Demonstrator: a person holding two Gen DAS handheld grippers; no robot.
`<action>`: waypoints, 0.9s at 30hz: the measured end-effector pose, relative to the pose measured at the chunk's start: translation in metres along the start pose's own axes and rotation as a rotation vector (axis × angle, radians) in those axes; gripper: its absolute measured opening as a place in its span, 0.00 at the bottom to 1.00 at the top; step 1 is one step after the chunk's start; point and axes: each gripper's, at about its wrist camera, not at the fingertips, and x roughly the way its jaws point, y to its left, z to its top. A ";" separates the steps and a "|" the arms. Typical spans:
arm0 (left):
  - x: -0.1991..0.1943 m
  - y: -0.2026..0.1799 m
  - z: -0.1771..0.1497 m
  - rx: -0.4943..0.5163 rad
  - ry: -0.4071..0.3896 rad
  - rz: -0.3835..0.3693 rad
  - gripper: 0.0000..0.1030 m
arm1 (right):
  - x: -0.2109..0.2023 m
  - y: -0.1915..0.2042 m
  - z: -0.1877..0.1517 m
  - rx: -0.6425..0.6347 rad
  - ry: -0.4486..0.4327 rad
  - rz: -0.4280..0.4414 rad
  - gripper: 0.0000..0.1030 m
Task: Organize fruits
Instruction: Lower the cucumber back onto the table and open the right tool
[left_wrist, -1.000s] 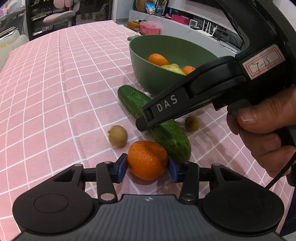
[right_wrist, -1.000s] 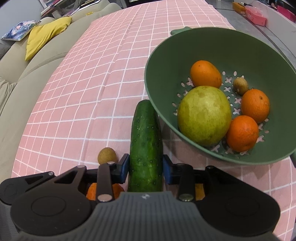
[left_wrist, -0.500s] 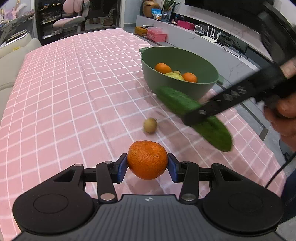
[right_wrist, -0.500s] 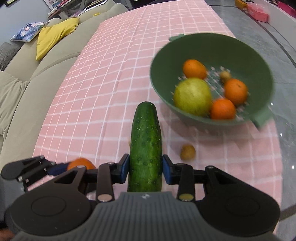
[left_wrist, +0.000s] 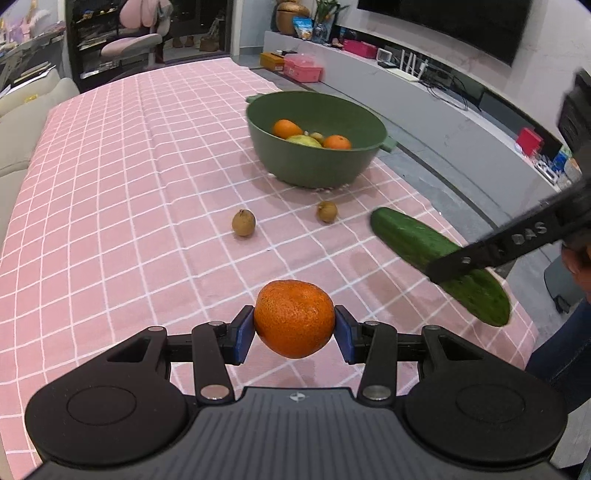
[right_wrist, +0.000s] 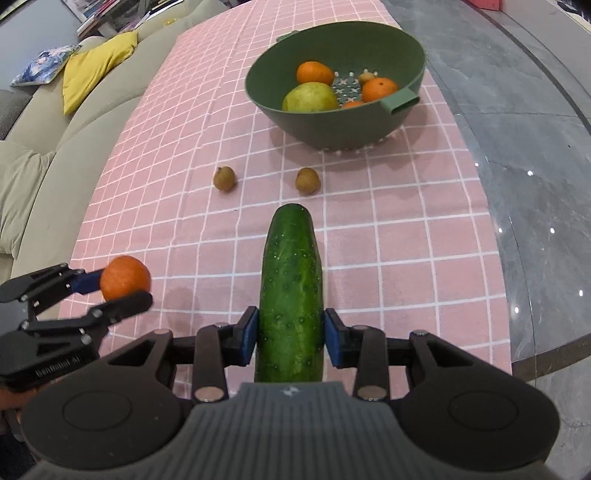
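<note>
My left gripper (left_wrist: 294, 329) is shut on an orange (left_wrist: 294, 323) and holds it above the pink checked tablecloth (left_wrist: 110, 184). My right gripper (right_wrist: 290, 332) is shut on a green cucumber (right_wrist: 291, 288), lifted off the table; it also shows in the left wrist view (left_wrist: 436, 258). A green colander bowl (left_wrist: 317, 162) stands farther back with oranges, a yellow-green pear-like fruit (right_wrist: 309, 96) and a small brown fruit inside. Two small brown fruits (left_wrist: 243, 222) (left_wrist: 327, 211) lie on the cloth in front of the bowl.
The table's right edge runs by a grey marble floor (right_wrist: 517, 147). A beige sofa (right_wrist: 37, 155) with a yellow cushion lies along the left side. A shelf with boxes stands beyond the bowl (left_wrist: 303, 66).
Both grippers have lifted and pulled back from the bowl, the left with the orange, the right with the cucumber. The two small brown fruits now lie uncovered on the cloth.
</note>
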 end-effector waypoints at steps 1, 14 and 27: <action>0.003 -0.001 0.000 0.002 0.007 0.004 0.50 | 0.007 0.004 0.002 -0.017 0.000 -0.003 0.33; 0.012 0.031 -0.011 -0.067 0.046 0.058 0.50 | 0.085 0.027 0.043 -0.131 -0.020 -0.004 0.35; 0.025 0.040 -0.005 -0.093 0.036 0.022 0.50 | 0.100 -0.004 0.108 0.073 -0.097 -0.069 0.21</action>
